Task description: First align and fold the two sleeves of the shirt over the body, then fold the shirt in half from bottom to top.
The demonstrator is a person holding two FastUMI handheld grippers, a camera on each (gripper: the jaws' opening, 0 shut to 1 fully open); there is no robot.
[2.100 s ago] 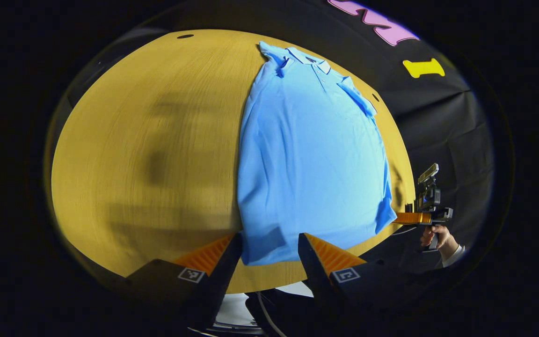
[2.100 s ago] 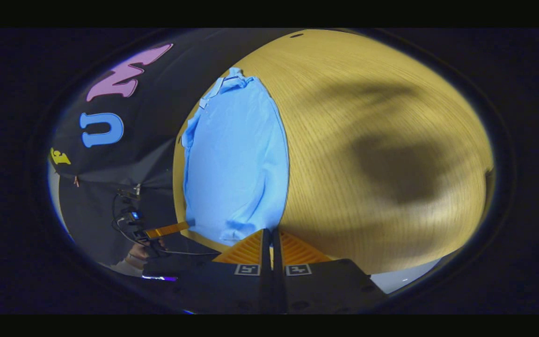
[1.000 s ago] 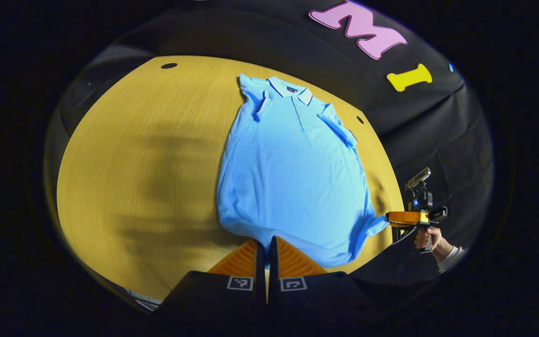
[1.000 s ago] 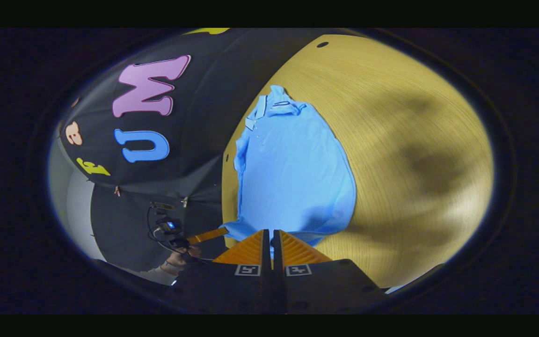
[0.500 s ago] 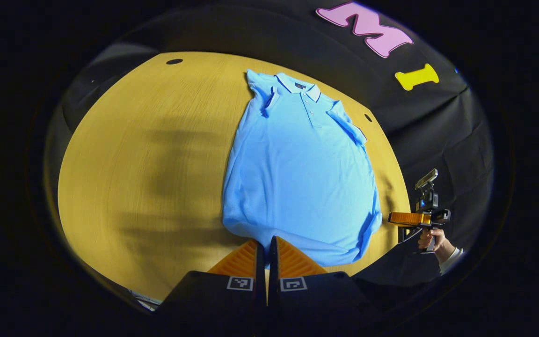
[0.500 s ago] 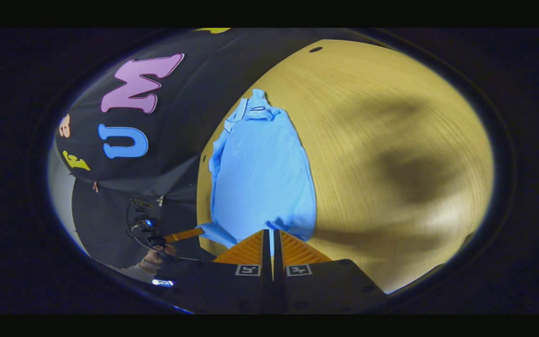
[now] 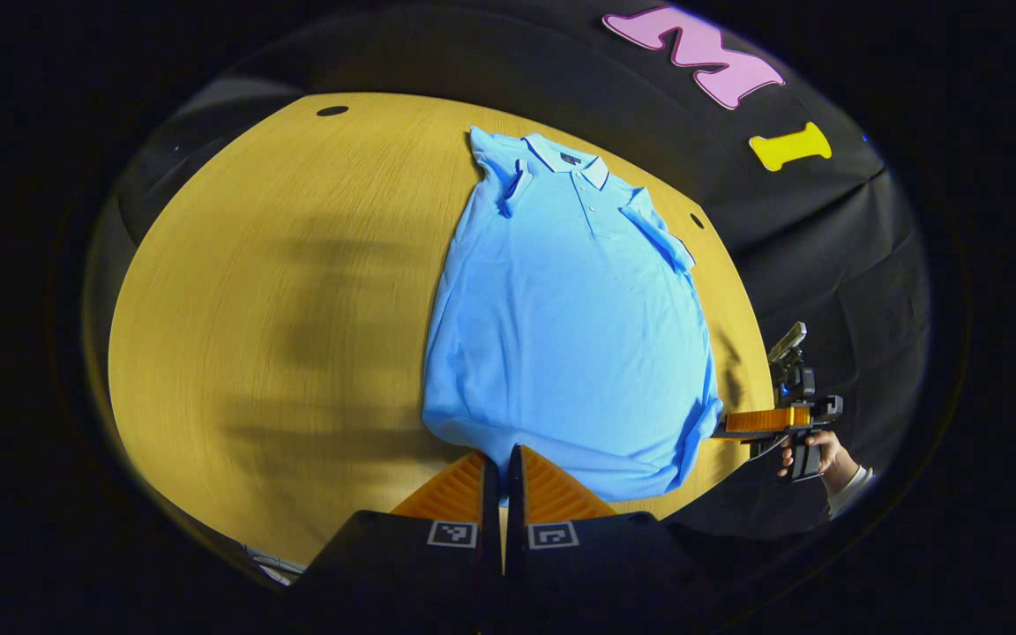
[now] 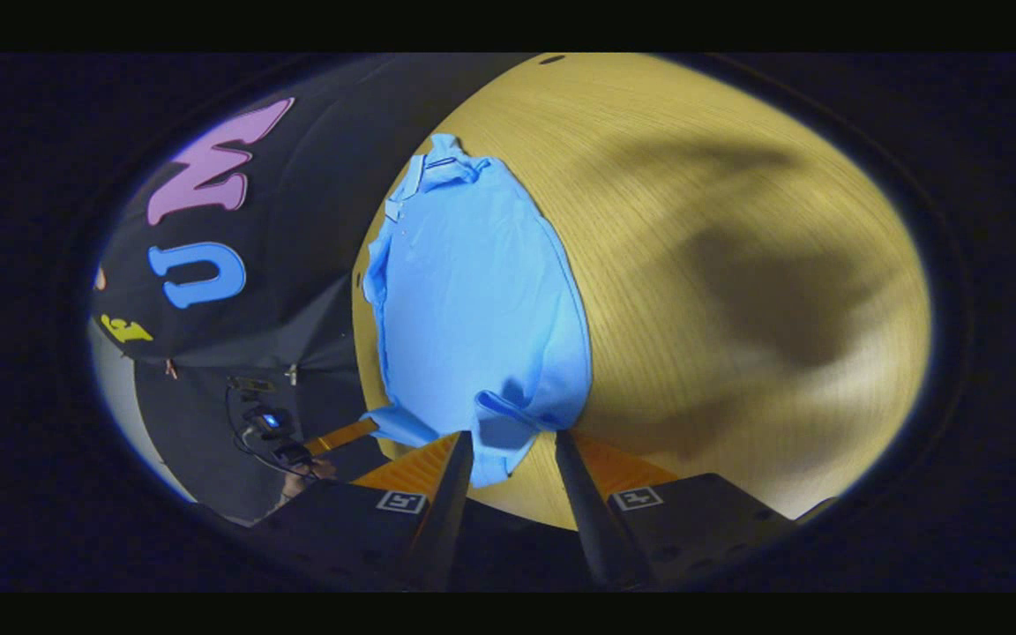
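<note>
A light blue polo shirt (image 7: 570, 309) lies flat, front up, on the wooden table (image 7: 279, 291), collar at the far end. Both short sleeves are folded in over the chest. My left gripper (image 7: 503, 467) is shut on the near hem at its left corner. In the left gripper view, my right gripper (image 7: 721, 432) sits at the hem's right corner, held by a hand (image 7: 812, 450). In the right gripper view, my right gripper (image 8: 512, 454) stands open, and the rumpled hem corner of the shirt (image 8: 473, 300) lies loose between its fingers. My left gripper (image 8: 371, 426) shows there pinching the other corner.
The table's near edge runs just below the hem. Small round holes (image 7: 332, 111) mark the table's far corners. The black cloth wall (image 7: 808, 247) hangs behind and to the right of the table (image 8: 737, 265). Bare wood spreads to the left of the shirt.
My left gripper, open two seconds ago, has shut on the hem. My right gripper has just opened and let go of its hem corner, which dropped onto the table.
</note>
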